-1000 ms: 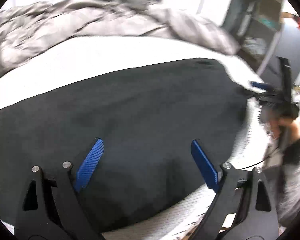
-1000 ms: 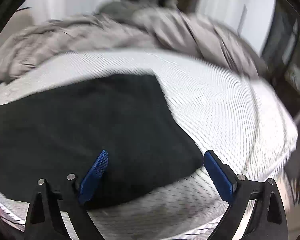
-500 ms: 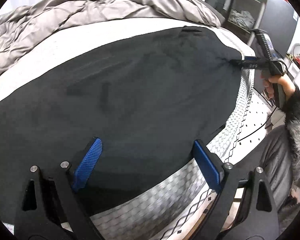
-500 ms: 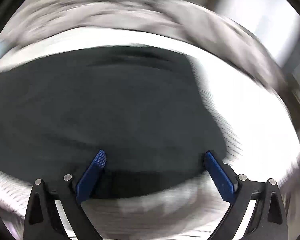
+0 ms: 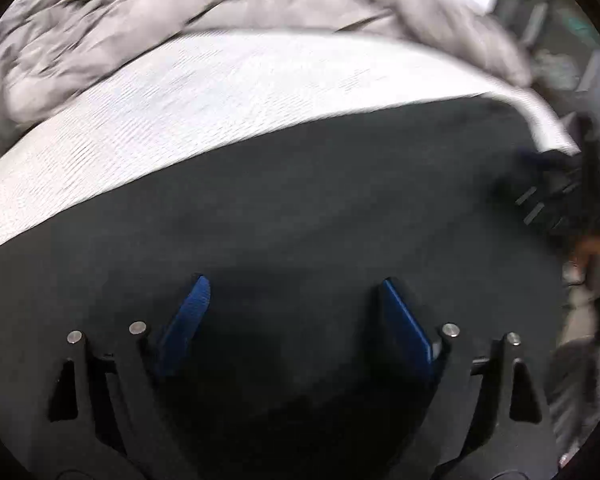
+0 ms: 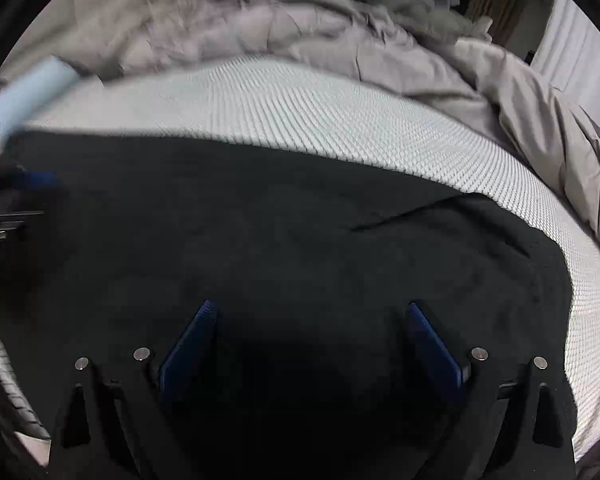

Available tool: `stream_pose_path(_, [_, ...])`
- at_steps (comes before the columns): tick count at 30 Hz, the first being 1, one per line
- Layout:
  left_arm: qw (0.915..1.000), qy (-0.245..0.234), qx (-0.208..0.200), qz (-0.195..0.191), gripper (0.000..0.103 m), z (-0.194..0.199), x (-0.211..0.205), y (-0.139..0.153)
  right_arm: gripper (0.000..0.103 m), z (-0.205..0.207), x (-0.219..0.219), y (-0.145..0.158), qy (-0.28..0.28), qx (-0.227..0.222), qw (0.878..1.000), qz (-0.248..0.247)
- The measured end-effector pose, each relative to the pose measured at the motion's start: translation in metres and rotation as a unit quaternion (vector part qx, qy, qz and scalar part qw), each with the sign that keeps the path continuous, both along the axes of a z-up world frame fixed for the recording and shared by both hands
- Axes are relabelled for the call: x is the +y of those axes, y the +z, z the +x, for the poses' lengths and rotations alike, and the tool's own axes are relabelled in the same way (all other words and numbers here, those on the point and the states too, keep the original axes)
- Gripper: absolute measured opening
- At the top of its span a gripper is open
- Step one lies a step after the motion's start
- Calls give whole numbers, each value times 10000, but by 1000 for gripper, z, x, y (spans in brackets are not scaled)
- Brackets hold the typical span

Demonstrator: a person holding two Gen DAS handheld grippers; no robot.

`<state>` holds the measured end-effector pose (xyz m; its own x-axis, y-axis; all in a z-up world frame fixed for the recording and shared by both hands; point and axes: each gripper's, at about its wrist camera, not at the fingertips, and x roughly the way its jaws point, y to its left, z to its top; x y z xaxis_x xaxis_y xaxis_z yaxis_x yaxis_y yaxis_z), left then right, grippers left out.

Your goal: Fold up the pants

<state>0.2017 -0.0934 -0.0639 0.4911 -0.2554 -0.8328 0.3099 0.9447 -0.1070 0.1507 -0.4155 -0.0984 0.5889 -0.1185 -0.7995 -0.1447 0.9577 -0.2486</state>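
Both claws stand wide with nothing between the blue pads: the left claw (image 5: 292, 300), whose jaws have just been closing a little, and the right claw (image 6: 310, 320). Since a second ago each has dropped nearer the flat black fabric pants (image 6: 284, 240), spread along the near edge of the white woven mattress (image 6: 300, 112) (crumpled grey duvet (image 6: 340, 40) behind). Blur hides the hem, but probably a grasp comes next.

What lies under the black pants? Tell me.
The black pants lie spread on a white textured mattress, which shows beyond their far edge. A rumpled grey duvet sits farther back. Anything directly beneath the cloth is covered.
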Motion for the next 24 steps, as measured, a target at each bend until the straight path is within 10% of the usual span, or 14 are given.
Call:
stream_pose_path(5, [9961, 774, -143, -393, 85, -15, 74, 7, 78, -16, -58, 16, -890, -141, 9941, 599])
stream_pose_path(8, [9937, 870, -375, -602, 85, -40, 80, 21, 80, -36, -22, 31, -422, -393, 9982, 162])
stream_pose_path(13, [9987, -293, -265, -332, 85, -59, 26, 8, 88, -25, 60, 31, 884, -200, 9886, 1203])
stream_pose_path(18, [9992, 56, -345, -175, 76, -75, 81, 3, 88, -18, 129, 0, 1698, 348, 9839, 432])
stream_pose_path(24, [9898, 1296, -570, -184, 60, -110, 198, -3, 98, -20, 51, 1, 239, 278, 9993, 97])
